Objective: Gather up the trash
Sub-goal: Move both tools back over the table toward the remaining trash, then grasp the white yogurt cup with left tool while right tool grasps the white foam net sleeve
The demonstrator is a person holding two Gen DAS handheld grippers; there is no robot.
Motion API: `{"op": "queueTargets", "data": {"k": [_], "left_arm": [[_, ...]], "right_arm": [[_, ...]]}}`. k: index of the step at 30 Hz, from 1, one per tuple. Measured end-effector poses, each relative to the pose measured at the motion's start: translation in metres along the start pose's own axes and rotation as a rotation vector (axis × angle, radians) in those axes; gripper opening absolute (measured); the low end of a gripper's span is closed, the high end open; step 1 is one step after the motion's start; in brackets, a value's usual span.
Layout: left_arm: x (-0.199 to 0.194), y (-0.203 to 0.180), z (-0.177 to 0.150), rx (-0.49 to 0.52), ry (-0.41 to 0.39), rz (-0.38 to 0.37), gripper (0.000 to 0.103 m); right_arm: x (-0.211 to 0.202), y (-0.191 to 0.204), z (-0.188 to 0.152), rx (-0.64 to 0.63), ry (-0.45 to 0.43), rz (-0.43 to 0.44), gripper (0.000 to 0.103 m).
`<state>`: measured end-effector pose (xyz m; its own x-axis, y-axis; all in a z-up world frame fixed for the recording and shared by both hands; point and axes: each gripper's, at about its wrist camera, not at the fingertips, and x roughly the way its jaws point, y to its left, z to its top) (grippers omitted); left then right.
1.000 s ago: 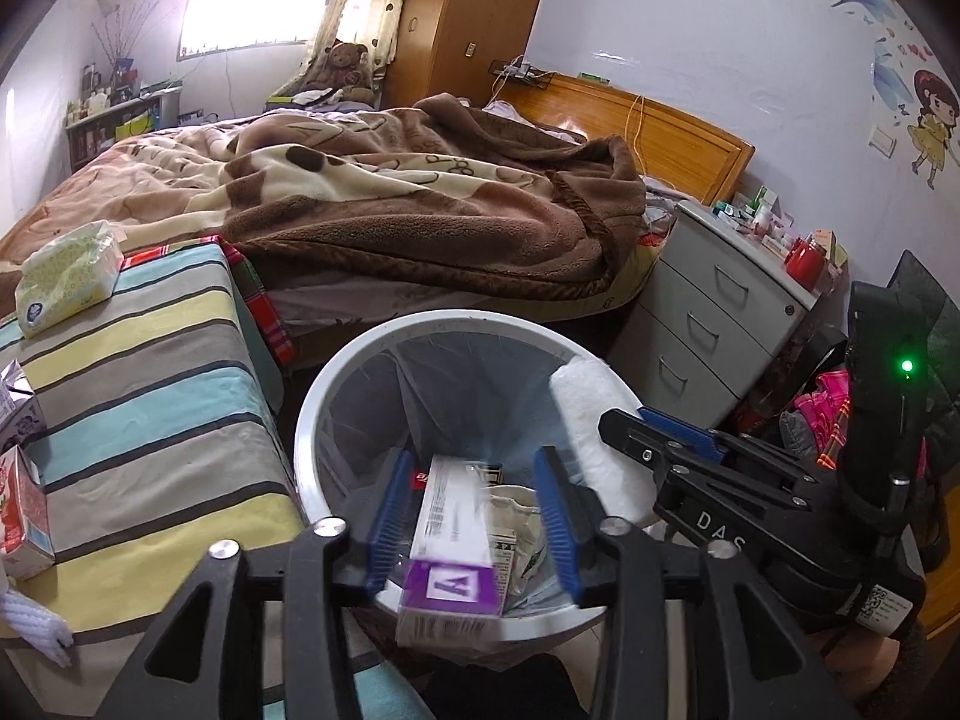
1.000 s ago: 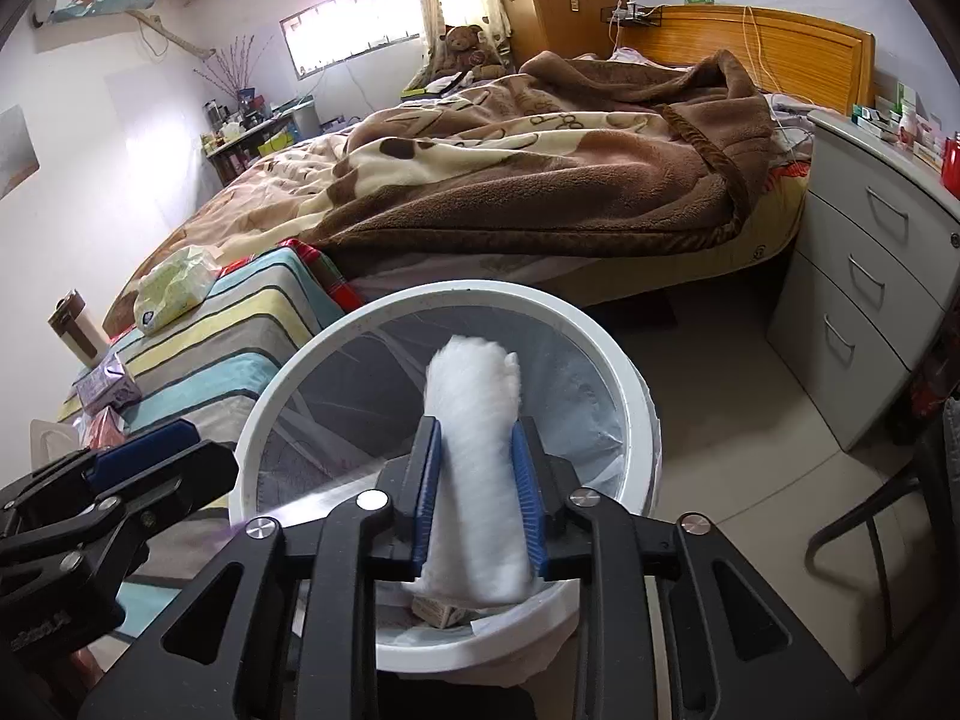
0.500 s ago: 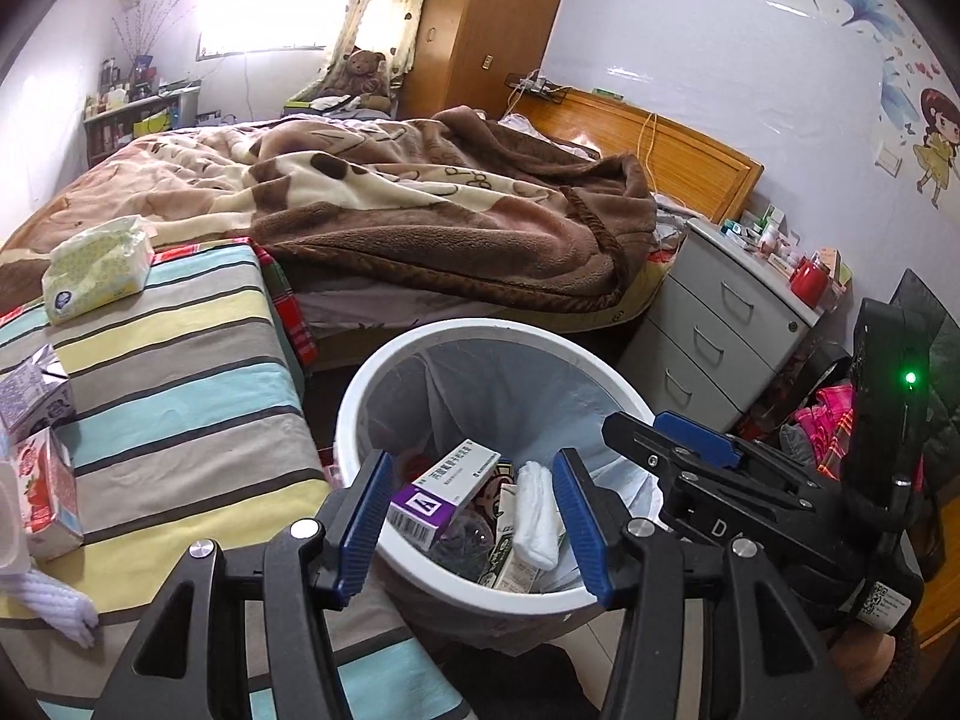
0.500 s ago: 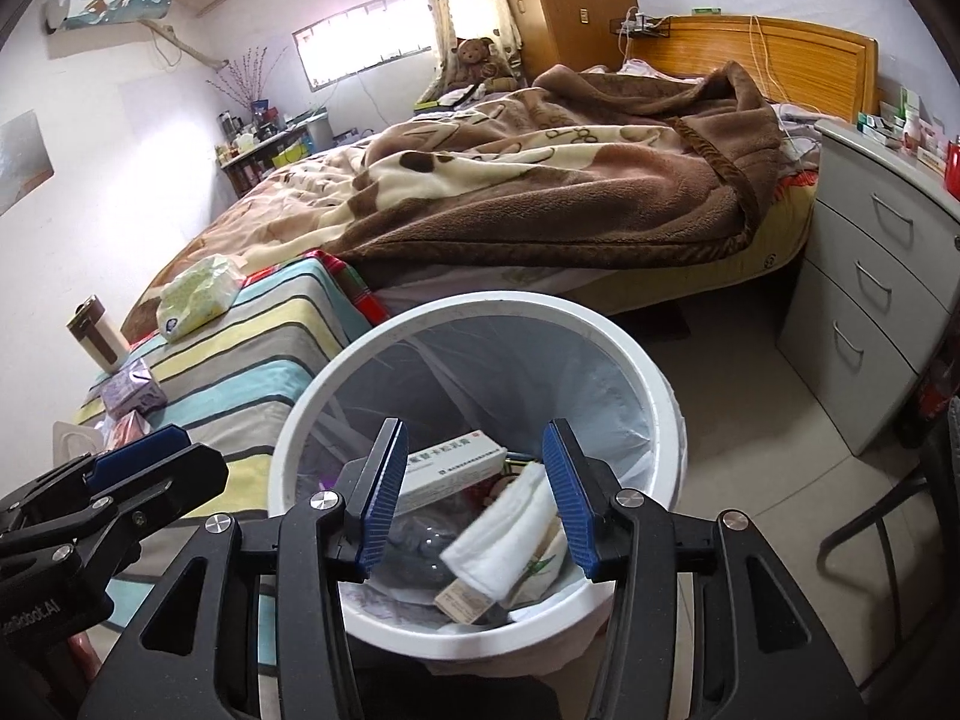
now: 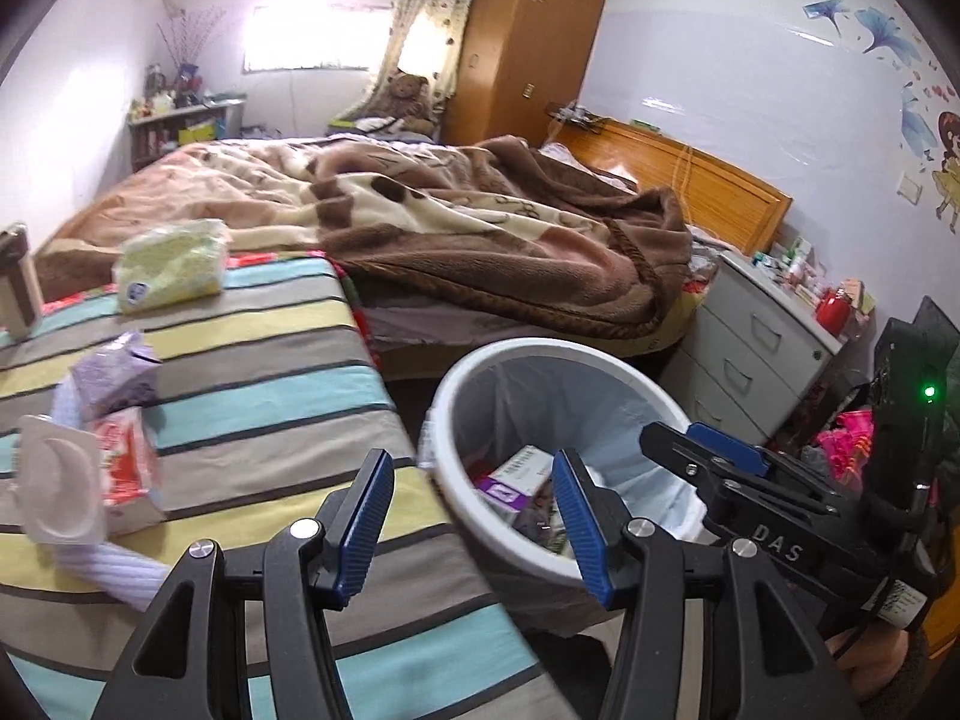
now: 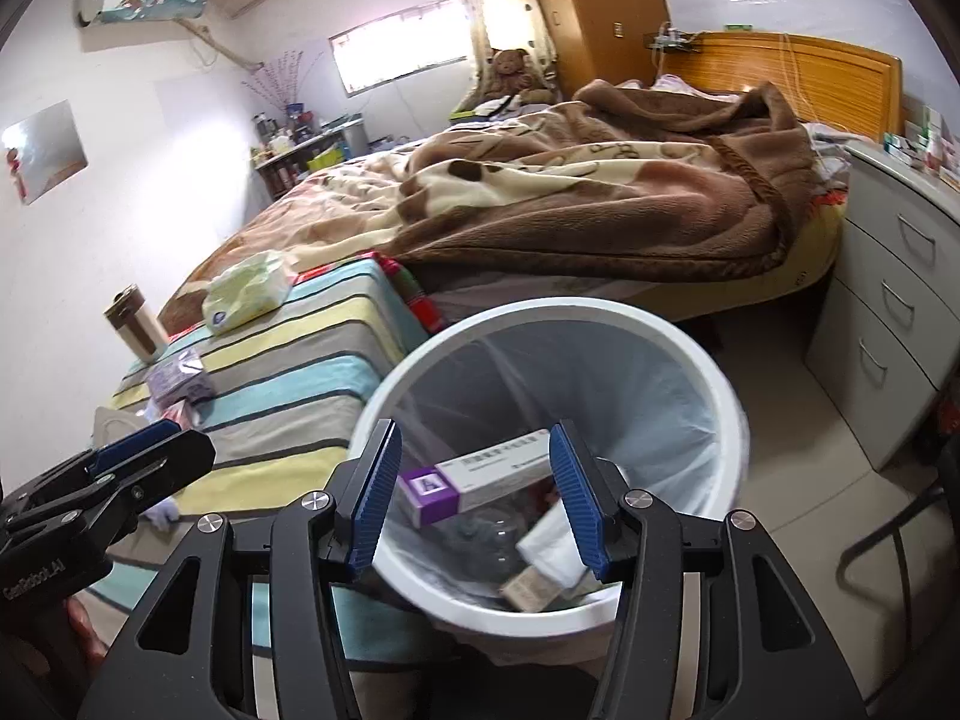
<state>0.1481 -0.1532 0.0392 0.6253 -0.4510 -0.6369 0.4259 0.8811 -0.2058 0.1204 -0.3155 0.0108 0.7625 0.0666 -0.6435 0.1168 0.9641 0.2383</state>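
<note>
The white bin with a clear liner stands beside the striped table. In it lie a purple-and-white box and a white wad. My left gripper is open and empty, over the gap between table edge and bin. My right gripper hangs over the bin; its jaws are opening and hold nothing. On the table lie a crumpled purple pack, a red-and-white packet, a white plastic lid and a white ribbed cloth.
A green tissue pack and a cup sit at the table's far end. Behind is a bed with a brown blanket. A grey drawer unit stands right of the bin, and a dark chair frame at the lower right.
Both grippers opened: the purple box left the left one and the white wad left the right one, and both now lie in the bin. The left view swung left over the striped table.
</note>
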Motion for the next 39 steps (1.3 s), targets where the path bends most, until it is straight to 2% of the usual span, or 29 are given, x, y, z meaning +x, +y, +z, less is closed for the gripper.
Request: {"op": "queueTargets", "data": {"k": [11,15,19,26,35,39], "left_arm": [[-0.027,0.038,-0.009,-0.041,-0.025,0.06,0.055],[-0.039,0.061,-0.013,-0.068,-0.042,0.123,0.056],[-0.054,0.092,-0.016,-0.125,-0.065,0.156,0.061],[-0.07,0.138,-0.023,-0.192,-0.078,0.234,0.061],[-0.065,0.187,-0.028,-0.262,-0.045,0.266,0.061],[-0.057,0.195,-0.03,-0.265,-0.022,0.256,0.061]], "right_arm": [[0.004,0.033,-0.008,-0.049,0.012,0.071,0.057],[0.009,0.047,-0.013,-0.072,0.028,0.099,0.058],[0.016,0.064,-0.018,-0.1,0.056,0.15,0.059],[0.024,0.09,-0.025,-0.152,0.087,0.203,0.063],[0.042,0.127,-0.039,-0.227,0.157,0.269,0.066],[0.049,0.141,-0.046,-0.251,0.188,0.287,0.067]]}}
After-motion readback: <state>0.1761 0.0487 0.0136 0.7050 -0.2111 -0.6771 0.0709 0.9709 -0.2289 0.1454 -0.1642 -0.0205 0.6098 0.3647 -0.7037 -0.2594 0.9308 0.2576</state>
